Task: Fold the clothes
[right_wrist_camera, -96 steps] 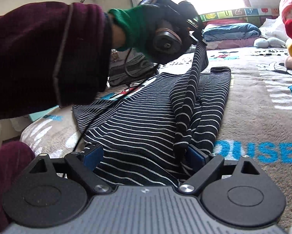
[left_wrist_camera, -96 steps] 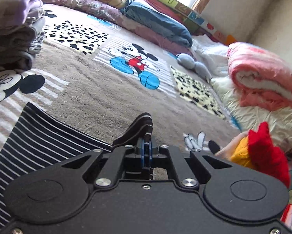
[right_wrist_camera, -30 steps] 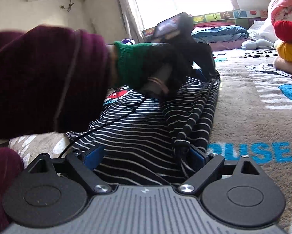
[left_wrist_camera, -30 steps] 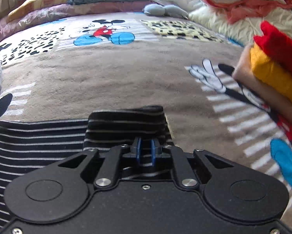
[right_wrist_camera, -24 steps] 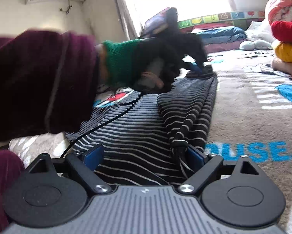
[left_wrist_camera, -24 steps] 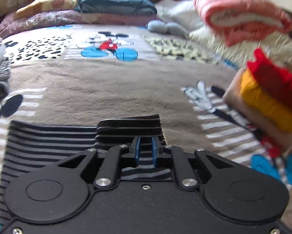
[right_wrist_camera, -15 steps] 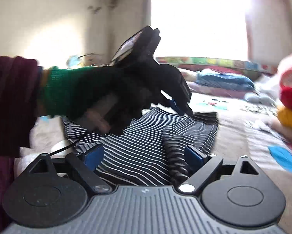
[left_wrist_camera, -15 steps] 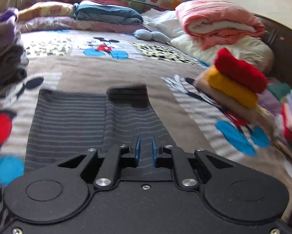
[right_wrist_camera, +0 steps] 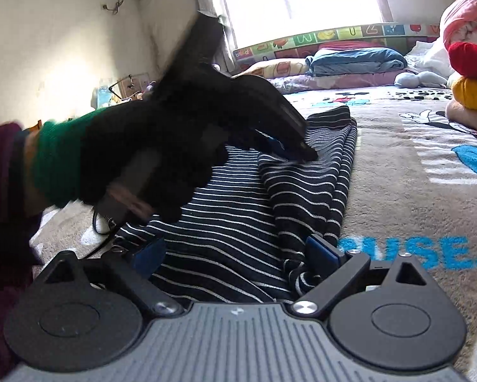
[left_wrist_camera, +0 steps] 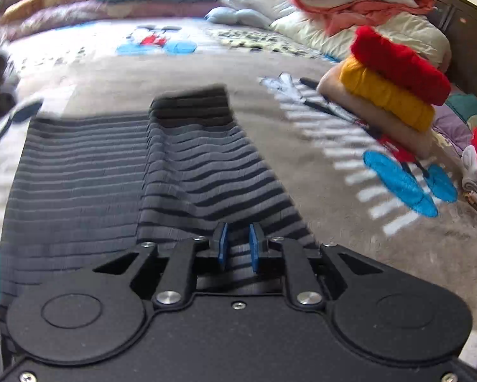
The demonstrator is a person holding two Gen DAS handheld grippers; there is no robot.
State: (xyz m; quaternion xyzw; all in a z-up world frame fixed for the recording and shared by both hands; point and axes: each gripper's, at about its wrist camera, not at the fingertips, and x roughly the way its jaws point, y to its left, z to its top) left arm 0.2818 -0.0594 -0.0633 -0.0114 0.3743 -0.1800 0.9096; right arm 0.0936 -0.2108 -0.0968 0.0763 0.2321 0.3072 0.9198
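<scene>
While the striped garment (left_wrist_camera: 117, 172) lay spread flat on the bed's cartoon-print blanket (left_wrist_camera: 181, 73), the step in hand looked like the narrowing fold: one long side panel, sleeve included, lay doubled over the garment's body, forming a raised band along the edge nearer the stack of folded sweaters (left_wrist_camera: 394, 79). The left gripper (left_wrist_camera: 237, 248) hovered over that doubled band, its blue pads a small way apart and opening, with stripes showing in the gap but no cloth pinched between them. From the right wrist view the same gripper (right_wrist_camera: 299, 151), held in a gloved hand (right_wrist_camera: 149, 159), pointed down at the band roughly midway along the garment; whether its tip touched the fabric I could not tell. The right gripper (right_wrist_camera: 235, 254) sat at the garment's near end with its jaws spread wide, straddling the cloth; the bunched near end of the band lay against its pad (right_wrist_camera: 322, 253) on the sweater side, but nothing was clamped. By my judgement, the side away from the sweaters remained to be folded in, so the next move called for taking that far edge near both ends and carrying it over evenly without dragging the finished band out of line.
</scene>
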